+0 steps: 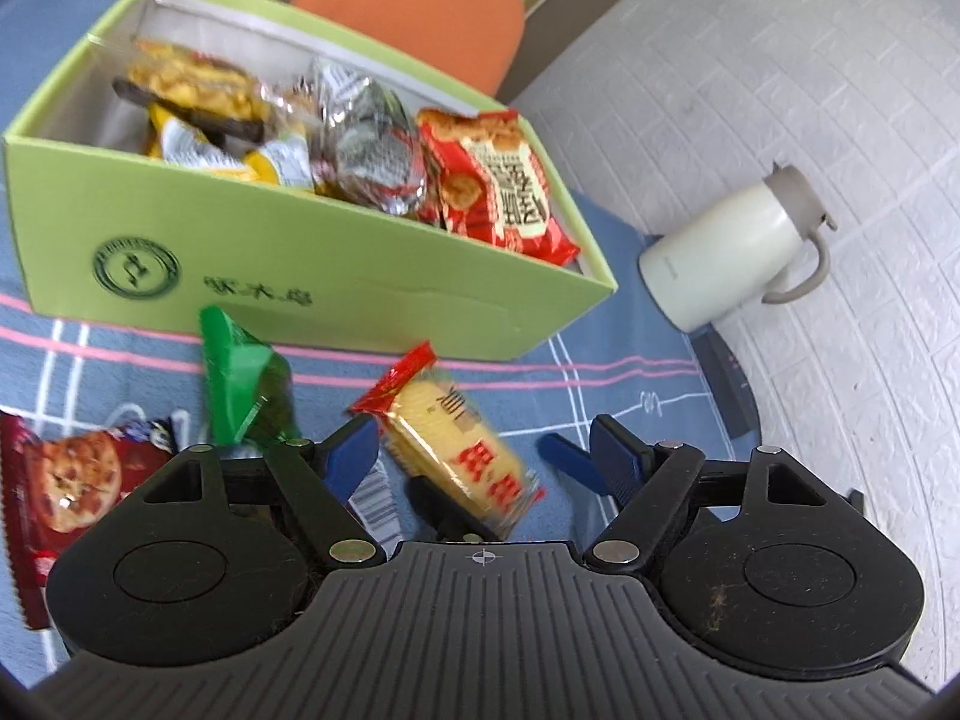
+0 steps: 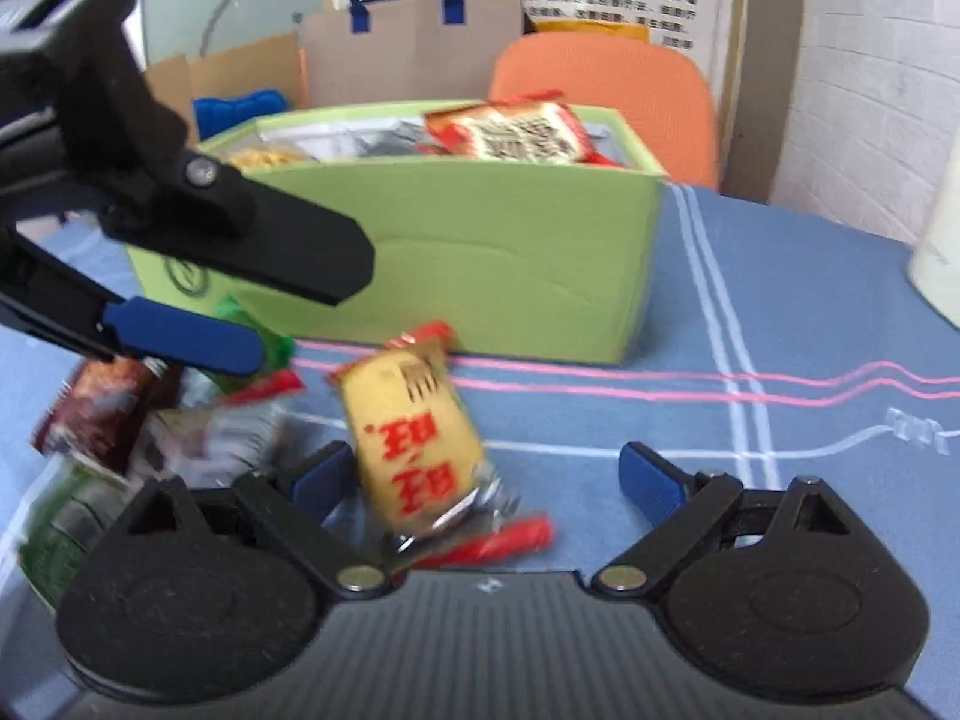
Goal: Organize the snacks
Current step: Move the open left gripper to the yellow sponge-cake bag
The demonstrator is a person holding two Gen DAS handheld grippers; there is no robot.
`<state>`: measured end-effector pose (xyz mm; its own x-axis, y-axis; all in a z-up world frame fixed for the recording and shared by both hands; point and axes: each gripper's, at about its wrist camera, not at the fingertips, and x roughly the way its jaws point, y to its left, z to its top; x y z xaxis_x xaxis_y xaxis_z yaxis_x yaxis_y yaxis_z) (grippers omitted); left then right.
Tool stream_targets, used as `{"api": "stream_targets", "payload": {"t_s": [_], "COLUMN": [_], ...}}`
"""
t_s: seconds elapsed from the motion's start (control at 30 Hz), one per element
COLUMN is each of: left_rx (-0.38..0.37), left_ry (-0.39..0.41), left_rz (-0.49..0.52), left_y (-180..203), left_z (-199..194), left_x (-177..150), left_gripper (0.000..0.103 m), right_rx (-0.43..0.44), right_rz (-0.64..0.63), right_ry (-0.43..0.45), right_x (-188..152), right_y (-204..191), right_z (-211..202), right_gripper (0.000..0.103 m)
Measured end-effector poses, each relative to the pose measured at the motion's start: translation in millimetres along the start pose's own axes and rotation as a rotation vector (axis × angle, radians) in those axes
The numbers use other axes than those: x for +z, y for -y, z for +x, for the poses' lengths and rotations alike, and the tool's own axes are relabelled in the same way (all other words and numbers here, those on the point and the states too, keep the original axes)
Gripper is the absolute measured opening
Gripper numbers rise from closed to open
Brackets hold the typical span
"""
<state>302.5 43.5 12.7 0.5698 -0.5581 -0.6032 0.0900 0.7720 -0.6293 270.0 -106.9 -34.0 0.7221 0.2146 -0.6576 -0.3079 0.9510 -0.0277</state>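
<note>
Black gripper housing fills the bottom of both wrist views.

Left wrist view, left to right:
- Dark red cookie packet (image 1: 66, 480) at lower left, lying on the blue plaid tablecloth (image 1: 630, 372).
- Green wrapper (image 1: 240, 372) just right of it, standing up in front of the box.
- Left gripper (image 1: 474, 456): jaws spread apart, blue pads (image 1: 351, 456) clear on both sides, pressing on nothing.
- Yellow cracker packet (image 1: 456, 450) with red ends lies tilted on the cloth in the gap between the pads, closer to the left one; contact cannot be told.
- Light green box (image 1: 300, 276) across upper left to centre, open top, holding several snacks: a yellow bag, a silver foil packet (image 1: 372, 150), and a red packet (image 1: 492, 180) leaning at its right end.
- Orange chair back (image 1: 420, 0) behind the box, top centre.
- White jug (image 1: 732, 252) with grey lid and handle at right, lying on its side.

Right wrist view, left to right:
- The left gripper reaches in from the upper left, 1 blue pad visible over a blurred heap of packets.
- Right gripper (image 2: 486, 480): jaws wide apart, empty of any grip.
- The same cracker packet sits between the pads, nearer the left pad, in front of the green box.
</note>
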Motion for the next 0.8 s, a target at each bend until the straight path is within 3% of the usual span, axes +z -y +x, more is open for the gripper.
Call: {"api": "stream_targets", "payload": {"t_s": [0.17,0.4,0.53,0.63,0.7,0.8], "left_rx": [0.049,0.076,0.034,0.004,0.022,0.029], "left_ry": [-0.043,-0.102,-0.146,-0.171,-0.166,-0.156], "left_rz": [-0.018,-0.011,0.048,0.089,0.132,0.171], "left_y": [4.9,10.4,18.9,30.0,40.7,54.0], "left_z": [21.0,49.9,57.6,58.8,58.5,53.3], "left_x": [-0.2,7.0,1.9,-11.3,-23.4,-42.7], "left_gripper": [0.068,0.069,0.065,0.060,0.059,0.058], "right_rx": [0.045,0.161,0.201,0.181,0.166,0.151], "right_rz": [-0.061,-0.067,-0.040,-0.057,-0.075,-0.057], "right_ry": [0.035,0.010,-0.002,0.004,0.003,0.012], "right_x": [0.1,-3.7,-15.9,-28.9,-36.5,-52.2], "right_y": [-8.5,-11.5,-7.9,-13.2,-19.6,-20.0], "right_z": [-14.5,-17.7,-27.3,-41.4,-54.0,-72.5], "right_gripper": [0.094,0.095,0.099,0.091,0.078,0.080]}}
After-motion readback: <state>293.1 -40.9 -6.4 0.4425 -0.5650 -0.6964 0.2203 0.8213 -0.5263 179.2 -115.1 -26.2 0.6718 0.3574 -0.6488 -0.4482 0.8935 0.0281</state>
